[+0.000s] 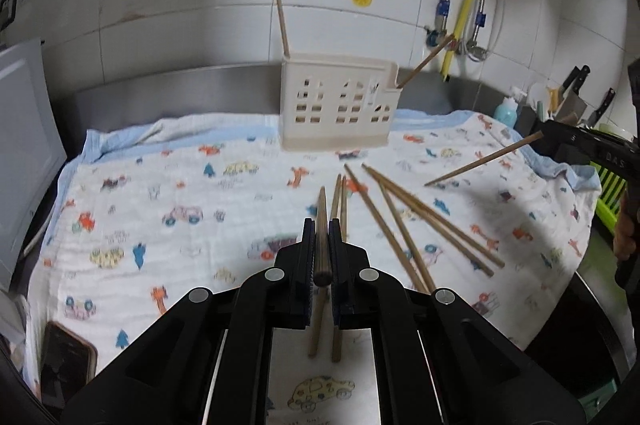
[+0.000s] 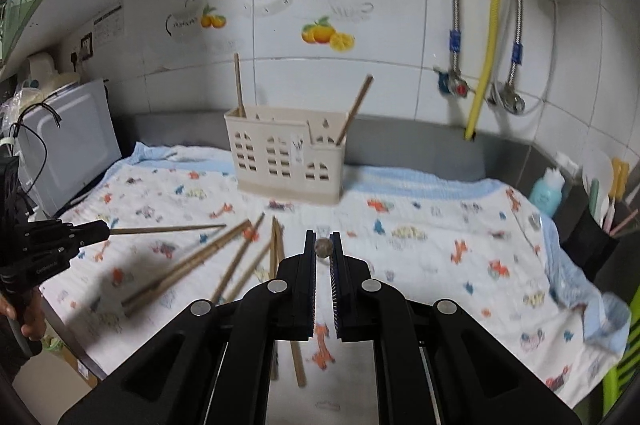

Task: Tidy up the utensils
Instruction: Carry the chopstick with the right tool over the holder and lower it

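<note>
A cream utensil holder (image 1: 335, 105) (image 2: 287, 161) stands at the back of the patterned cloth, with two chopsticks leaning in it (image 1: 283, 25) (image 1: 426, 61). Several loose wooden chopsticks (image 1: 416, 217) (image 2: 200, 261) lie on the cloth. My left gripper (image 1: 321, 237) is shut on a chopstick (image 1: 321, 225) pointing forward, held above the cloth. It shows at the left of the right wrist view (image 2: 100, 229) with its chopstick (image 2: 168, 229). My right gripper (image 2: 322, 245) is shut on a chopstick seen end-on (image 2: 322, 248). It shows at the right of the left wrist view (image 1: 552, 135) with its chopstick (image 1: 484, 159).
A phone (image 1: 66, 361) lies at the cloth's front left. A white appliance (image 2: 68, 149) stands left. Knives (image 1: 576, 85), a blue bottle (image 2: 546, 193) and a green rack (image 1: 612, 185) sit right. Pipes and a yellow hose (image 2: 488, 25) hang on the tiled wall.
</note>
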Action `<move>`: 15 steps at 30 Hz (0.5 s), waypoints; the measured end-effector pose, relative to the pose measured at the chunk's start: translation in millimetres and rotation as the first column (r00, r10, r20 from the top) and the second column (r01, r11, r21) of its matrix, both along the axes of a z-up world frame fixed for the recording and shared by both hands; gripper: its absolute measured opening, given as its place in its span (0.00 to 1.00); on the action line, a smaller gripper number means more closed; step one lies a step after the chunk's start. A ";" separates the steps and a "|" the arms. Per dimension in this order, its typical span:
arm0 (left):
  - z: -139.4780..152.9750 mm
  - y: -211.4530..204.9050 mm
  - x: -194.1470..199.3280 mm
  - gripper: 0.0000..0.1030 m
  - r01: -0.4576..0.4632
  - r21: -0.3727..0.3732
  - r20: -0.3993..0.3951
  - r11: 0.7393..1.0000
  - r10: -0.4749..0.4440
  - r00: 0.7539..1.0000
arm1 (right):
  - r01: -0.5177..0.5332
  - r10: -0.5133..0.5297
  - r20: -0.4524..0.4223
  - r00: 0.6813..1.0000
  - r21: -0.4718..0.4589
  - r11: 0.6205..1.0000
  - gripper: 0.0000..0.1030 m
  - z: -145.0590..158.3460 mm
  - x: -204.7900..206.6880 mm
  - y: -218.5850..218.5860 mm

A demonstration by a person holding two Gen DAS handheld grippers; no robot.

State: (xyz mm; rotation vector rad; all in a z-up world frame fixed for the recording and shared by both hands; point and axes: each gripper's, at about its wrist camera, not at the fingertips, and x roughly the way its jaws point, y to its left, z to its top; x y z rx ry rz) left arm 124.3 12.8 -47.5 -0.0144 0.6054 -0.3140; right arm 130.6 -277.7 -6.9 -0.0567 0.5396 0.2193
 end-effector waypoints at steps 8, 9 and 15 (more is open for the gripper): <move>28.1 -1.7 21.9 0.05 0.013 -0.031 0.017 0.999 -0.013 1.000 | -0.040 0.041 0.042 0.998 -0.022 0.999 0.06 37.5 24.2 7.9; 32.0 -2.9 25.7 0.05 0.016 -0.026 0.024 1.000 -0.016 1.000 | -0.043 0.045 0.044 0.998 -0.026 0.999 0.06 41.7 27.5 8.3; 50.7 -9.7 49.5 0.05 0.042 -0.025 0.032 0.999 -0.041 0.999 | -0.088 0.088 0.054 0.995 -0.007 0.996 0.06 81.4 56.0 5.9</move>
